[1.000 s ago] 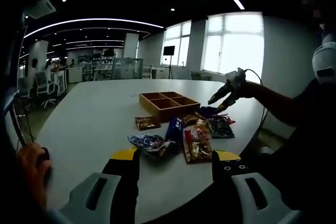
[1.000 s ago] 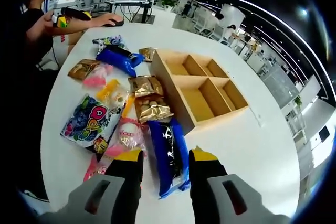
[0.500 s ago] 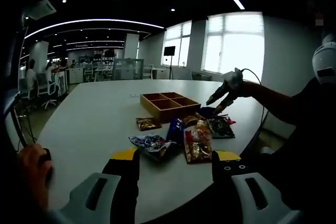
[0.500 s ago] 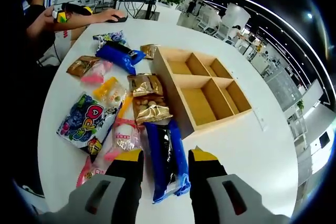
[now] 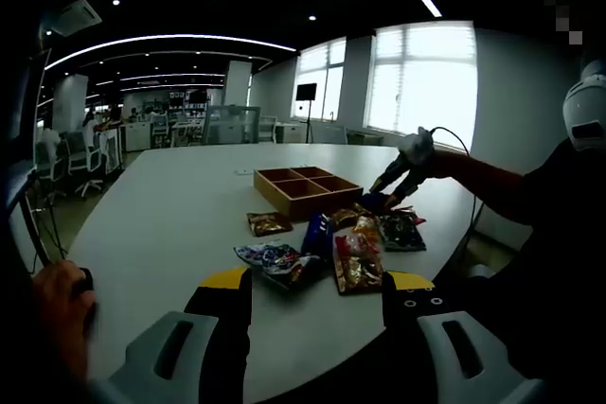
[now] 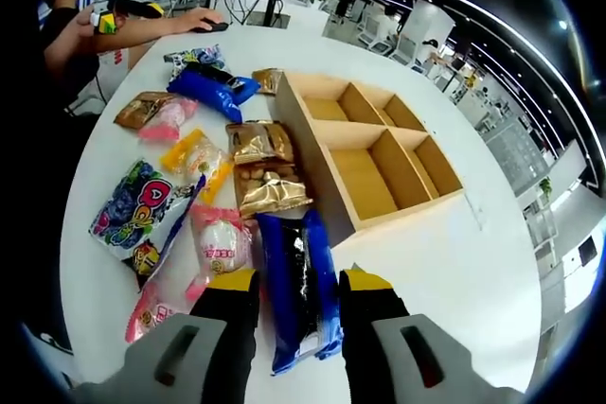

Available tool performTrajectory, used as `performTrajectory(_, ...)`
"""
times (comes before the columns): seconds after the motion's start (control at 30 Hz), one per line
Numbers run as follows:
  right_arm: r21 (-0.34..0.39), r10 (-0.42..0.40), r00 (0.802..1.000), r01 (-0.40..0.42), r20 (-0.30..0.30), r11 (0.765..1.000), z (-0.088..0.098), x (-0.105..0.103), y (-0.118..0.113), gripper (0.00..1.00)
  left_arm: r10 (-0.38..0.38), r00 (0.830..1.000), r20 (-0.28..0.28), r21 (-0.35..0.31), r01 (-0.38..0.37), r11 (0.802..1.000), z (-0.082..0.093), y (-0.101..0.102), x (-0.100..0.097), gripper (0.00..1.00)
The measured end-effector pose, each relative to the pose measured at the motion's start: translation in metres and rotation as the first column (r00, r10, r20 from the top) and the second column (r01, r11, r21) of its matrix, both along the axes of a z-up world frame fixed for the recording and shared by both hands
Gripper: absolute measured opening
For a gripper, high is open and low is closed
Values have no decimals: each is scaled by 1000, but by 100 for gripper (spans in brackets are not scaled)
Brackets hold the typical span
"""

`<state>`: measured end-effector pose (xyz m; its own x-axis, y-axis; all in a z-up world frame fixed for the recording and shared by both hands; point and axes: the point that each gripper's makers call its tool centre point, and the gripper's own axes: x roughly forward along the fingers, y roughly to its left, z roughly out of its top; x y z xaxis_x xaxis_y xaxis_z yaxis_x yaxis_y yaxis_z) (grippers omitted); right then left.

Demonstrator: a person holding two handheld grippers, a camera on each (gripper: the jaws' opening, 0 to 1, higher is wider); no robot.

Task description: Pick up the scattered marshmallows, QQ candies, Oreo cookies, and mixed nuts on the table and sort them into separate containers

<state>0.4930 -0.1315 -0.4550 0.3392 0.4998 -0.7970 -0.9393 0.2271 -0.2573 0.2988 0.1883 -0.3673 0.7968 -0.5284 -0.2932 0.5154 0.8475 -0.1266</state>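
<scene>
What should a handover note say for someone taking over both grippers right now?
Right gripper: open, empty, hovering over the blue cookie pack lying beside the wooden box.
Left gripper: open, empty, held back at the table edge.
Snack packs lie scattered on the white table beside the box.
Done: nothing; all four compartments are empty.
Left: sort every pack, probably starting with the blue cookie pack.
</scene>
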Motion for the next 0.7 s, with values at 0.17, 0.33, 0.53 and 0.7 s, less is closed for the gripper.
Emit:
performTrajectory(0.17,3,-7,1000,7,-1,1000,-1,1,1,30,0,1000,-3,-2,0,1000,-2,1,0,60)
performTrajectory(0.33,9,-12,1000,12,0,1000,-3,1,2,30,-1,1000,-8,-5,1,1000,-5,1,0,60)
performTrajectory(0.53,-8,-10,1000,10,7,1000,-9,1,1,27,0,1000,-6,-9,0,1000,-4,1,0,60)
performTrajectory(0.7,-10,-7,1000,7,22,1000,-9,0,3,27,0,1000,-8,-10,0,1000,-5,2,-1,60)
